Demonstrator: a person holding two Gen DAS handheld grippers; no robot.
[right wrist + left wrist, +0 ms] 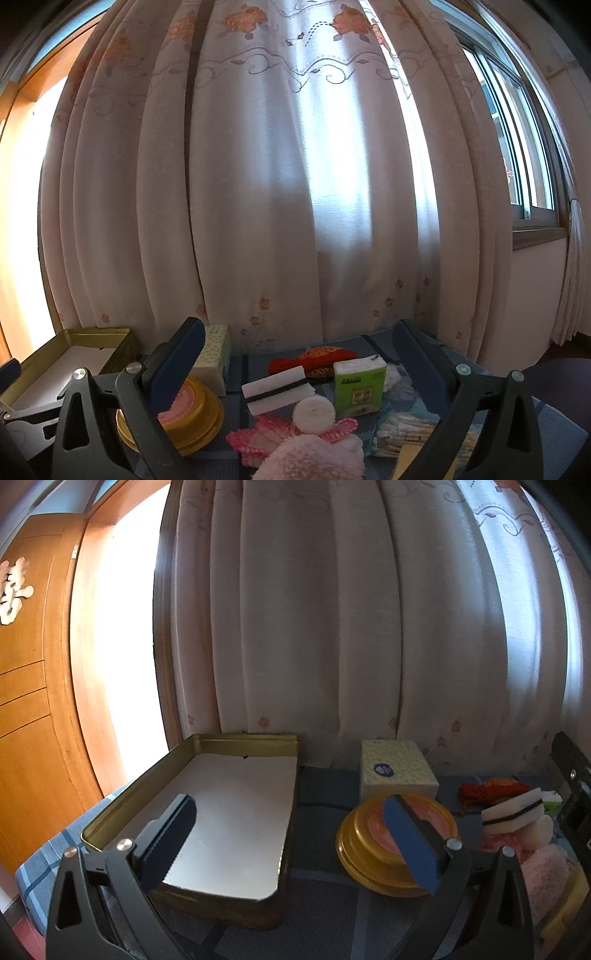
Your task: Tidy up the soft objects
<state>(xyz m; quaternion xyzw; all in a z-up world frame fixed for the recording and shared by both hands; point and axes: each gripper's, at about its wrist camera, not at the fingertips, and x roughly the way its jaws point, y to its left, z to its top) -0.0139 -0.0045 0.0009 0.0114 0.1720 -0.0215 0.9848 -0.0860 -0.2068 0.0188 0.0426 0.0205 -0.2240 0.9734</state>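
A shallow gold tin tray (125, 794) with a pale bottom lies at the left of a blue checked cloth, seen also in the right wrist view (122, 345). My left gripper (295, 838) hangs open between the tray and a yellow round tin (354, 845). My right gripper (299, 373) is open above a pile of soft things: a white sponge with a dark stripe (275, 389), a white roll (314, 415), a pink fluffy cloth (314, 458), a pink crocheted piece (255, 437), a green tissue pack (358, 386) and a red fabric piece (314, 356). Neither holds anything.
A yellow-dotted tissue box (395, 768) stands behind the round tin (192, 417). A bag of cotton swabs (402, 432) lies at the right. Curtains (295, 184) hang close behind the table. A wooden door (29, 701) is at the left, a window (524, 147) at the right.
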